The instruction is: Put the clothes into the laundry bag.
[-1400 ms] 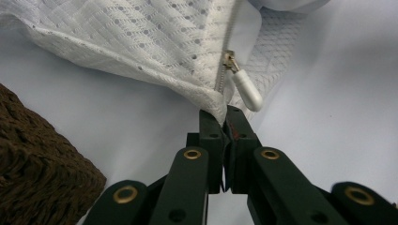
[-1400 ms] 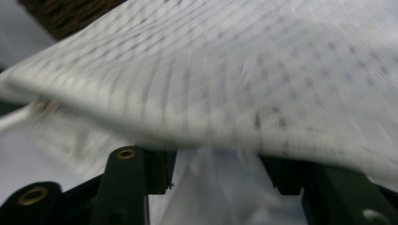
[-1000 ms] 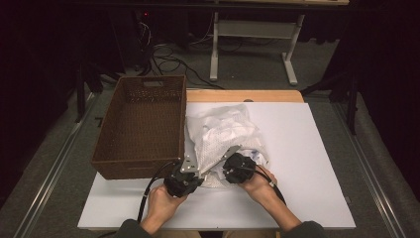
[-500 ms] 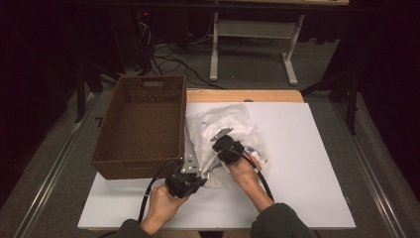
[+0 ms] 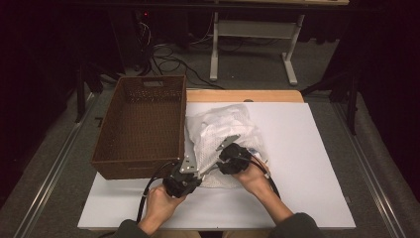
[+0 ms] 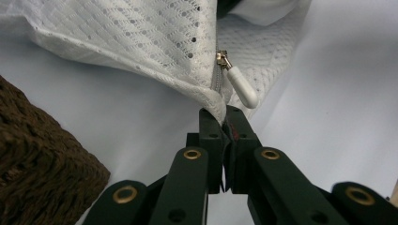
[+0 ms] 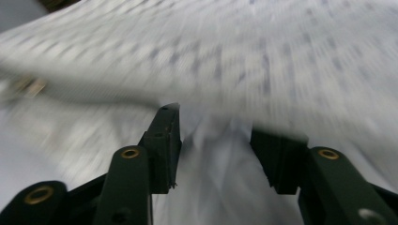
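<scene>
The left gripper [image 6: 224,123] stays clamped on the mesh laundry bag's [image 5: 223,131] corner, zipper pull [image 6: 241,86] just beyond its jaws, while the right gripper [image 7: 216,136], jaws just opened and apparently empty in the blur, hovers over the mesh.

Both hand-held grippers are black: the left hand-held gripper [image 5: 190,161] carries a grey three-cornered plate, brass rivets stud the jaws, black cables trail back, dark sleeves cover the forearms.
</scene>
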